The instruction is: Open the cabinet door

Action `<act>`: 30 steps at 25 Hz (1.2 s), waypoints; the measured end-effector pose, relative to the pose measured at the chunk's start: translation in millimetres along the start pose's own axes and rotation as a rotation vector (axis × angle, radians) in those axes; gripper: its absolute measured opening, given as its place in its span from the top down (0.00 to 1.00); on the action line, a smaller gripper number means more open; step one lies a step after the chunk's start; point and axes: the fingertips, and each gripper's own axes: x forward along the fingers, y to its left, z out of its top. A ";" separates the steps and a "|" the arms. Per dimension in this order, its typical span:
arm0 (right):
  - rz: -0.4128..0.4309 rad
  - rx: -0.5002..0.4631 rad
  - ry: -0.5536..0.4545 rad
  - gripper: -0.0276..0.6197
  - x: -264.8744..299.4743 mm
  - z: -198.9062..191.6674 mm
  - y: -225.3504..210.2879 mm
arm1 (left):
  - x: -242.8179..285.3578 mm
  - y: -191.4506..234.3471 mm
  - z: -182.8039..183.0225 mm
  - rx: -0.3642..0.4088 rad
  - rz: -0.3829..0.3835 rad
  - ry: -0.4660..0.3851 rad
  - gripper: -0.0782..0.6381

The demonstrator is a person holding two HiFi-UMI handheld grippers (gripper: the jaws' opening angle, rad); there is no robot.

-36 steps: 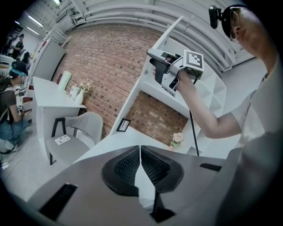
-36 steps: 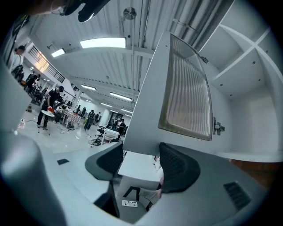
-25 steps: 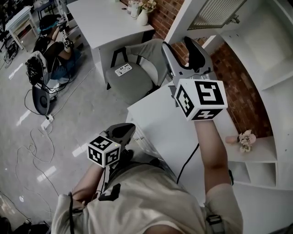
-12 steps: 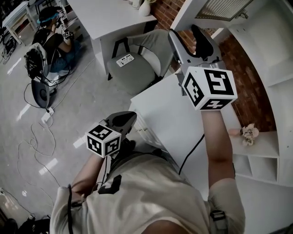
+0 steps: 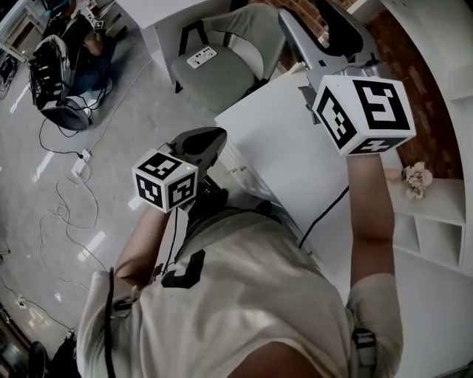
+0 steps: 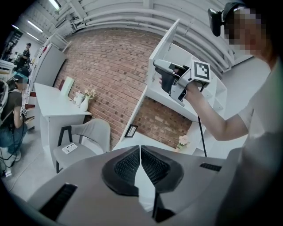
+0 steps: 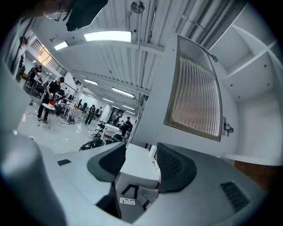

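The cabinet door point(image 7: 194, 97) is white with a ribbed glass panel and a small latch point(image 7: 227, 128) on its edge. It stands swung out from the white cabinet point(image 6: 201, 95). My right gripper point(image 7: 141, 163) is held high and level beside the door, left of its panel. Its jaws are closing with nothing between the pads. The head view shows it at the top point(image 5: 318, 18), above its marker cube. My left gripper point(image 6: 140, 163) is shut and empty, held low in front of the person's chest point(image 5: 203, 140).
A white counter point(image 5: 281, 148) lies below the right arm, with a black cable across it. Dried flowers point(image 5: 417, 177) sit on a shelf above small compartments point(image 5: 436, 236). A grey chair point(image 5: 222, 59) and white desk point(image 6: 57, 106) stand to the left. A person point(image 5: 74, 37) sits on the floor.
The door's ribbed panel has slid out of the head view's top. Both marker cubes sit higher in that view, and the left gripper has come up a little.
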 end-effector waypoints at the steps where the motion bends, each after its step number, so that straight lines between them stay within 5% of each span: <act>1: -0.003 -0.002 0.004 0.60 -5.0 -1.9 0.6 | 0.1 -0.4 0.5 0.007 -0.002 -0.002 0.86; 9: -0.055 0.051 0.092 0.89 -36.6 -30.0 -7.4 | 14.3 -8.9 -6.5 0.034 -0.069 0.036 0.86; 19: -0.136 0.163 0.204 0.92 -104.2 -66.9 -28.8 | 55.8 -44.0 -9.9 0.074 -0.198 0.091 0.87; 26: -0.190 0.477 0.156 0.92 -184.9 -91.2 -29.6 | 66.8 -77.0 -5.8 0.162 -0.206 0.097 0.87; 30: -0.228 0.532 0.157 0.92 -222.3 -101.8 -30.3 | 68.9 -95.9 -17.2 0.198 -0.200 0.142 0.87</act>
